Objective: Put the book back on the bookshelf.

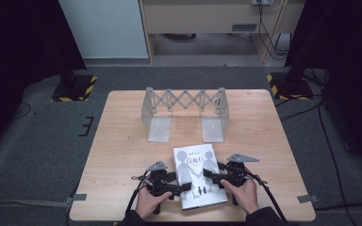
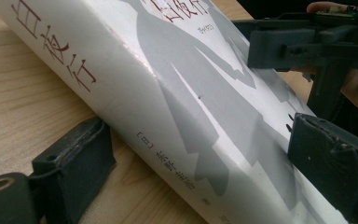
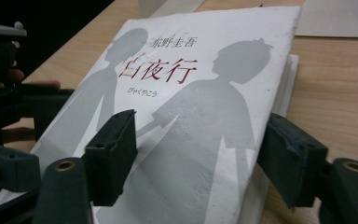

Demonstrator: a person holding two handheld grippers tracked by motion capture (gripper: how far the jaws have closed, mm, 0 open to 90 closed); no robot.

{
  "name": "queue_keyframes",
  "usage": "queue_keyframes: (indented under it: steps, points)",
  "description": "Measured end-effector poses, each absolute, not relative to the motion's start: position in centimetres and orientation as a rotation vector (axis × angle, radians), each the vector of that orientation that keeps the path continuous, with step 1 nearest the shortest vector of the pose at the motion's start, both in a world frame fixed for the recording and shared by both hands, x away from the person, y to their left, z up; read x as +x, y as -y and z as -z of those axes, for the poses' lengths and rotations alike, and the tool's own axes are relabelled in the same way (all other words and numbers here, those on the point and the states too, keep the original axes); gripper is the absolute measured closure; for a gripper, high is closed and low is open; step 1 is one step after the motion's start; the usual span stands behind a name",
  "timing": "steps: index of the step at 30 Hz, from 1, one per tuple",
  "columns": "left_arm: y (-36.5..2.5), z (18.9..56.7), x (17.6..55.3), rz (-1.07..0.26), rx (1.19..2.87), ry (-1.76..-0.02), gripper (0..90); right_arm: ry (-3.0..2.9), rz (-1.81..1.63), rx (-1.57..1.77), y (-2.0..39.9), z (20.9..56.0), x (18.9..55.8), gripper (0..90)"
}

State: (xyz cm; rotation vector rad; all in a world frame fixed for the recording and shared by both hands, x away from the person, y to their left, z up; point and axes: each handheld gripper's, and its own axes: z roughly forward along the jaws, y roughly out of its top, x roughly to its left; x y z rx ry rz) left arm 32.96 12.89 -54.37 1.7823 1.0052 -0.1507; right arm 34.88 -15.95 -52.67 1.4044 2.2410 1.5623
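A: Left gripper (image 1: 181,187) first. State?
B: Its fingers (image 2: 74,161) are seen astride the book (image 1: 198,175) at the spine edge: one by the spine on the tabletop (image 1: 122,150), one on the cover. Whether the pads press cannot be told, so the grip cannot be called.

A: Book location?
B: It is laid flat, cover up, at the near edge of the tabletop, centre, between both grippers. A white cover with grey silhouettes and red characters is seen.

A: Right gripper (image 1: 209,175)?
B: It is held over the book's right edge. In the right gripper view one finger (image 3: 114,151) is set above the cover, the other (image 3: 291,156) beside the page edge. A gap is seen at both pads, so the fingers are released, nothing grasped.

A: Anything behind?
B: A grey scissor-lattice rack (image 1: 185,112) is stood at the far middle of the tabletop, well apart from the book.
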Motion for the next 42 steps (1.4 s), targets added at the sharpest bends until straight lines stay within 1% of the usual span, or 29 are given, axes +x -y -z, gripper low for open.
queue_keyframes:
  steps: [3,9,13,18,22,32,42]
  points:
    - [-12.9,54.3,32.9,0.128,1.81,-0.994,4.5,-2.219,-1.582,1.389,16.1,52.4,34.8,42.2]
    - [-13.3,54.2,33.1,0.13,1.815,-0.988,3.4,-2.211,-1.603,1.399,16.0,52.4,34.7,44.3]
    - [-13.7,54.2,33.6,0.134,1.817,-0.986,3.5,-2.232,-1.626,1.368,16.1,52.2,34.7,49.5]
    - [-13.9,54.3,34.0,0.144,1.794,-0.997,3.7,-2.237,-1.643,1.364,15.8,52.4,34.7,49.5]
    - [-14.1,54.5,34.4,0.166,1.758,-1.013,5.6,-2.246,-1.66,1.344,15.7,52.3,34.7,50.6]
    - [-14.1,54.2,34.7,0.176,1.795,-1.019,6.3,-2.265,-1.676,1.297,15.9,52.1,34.9,53.2]
    - [-14.1,54.5,34.5,0.17,1.751,-1.022,6.5,-2.258,-1.685,1.338,16.0,52.4,35.0,52.8]
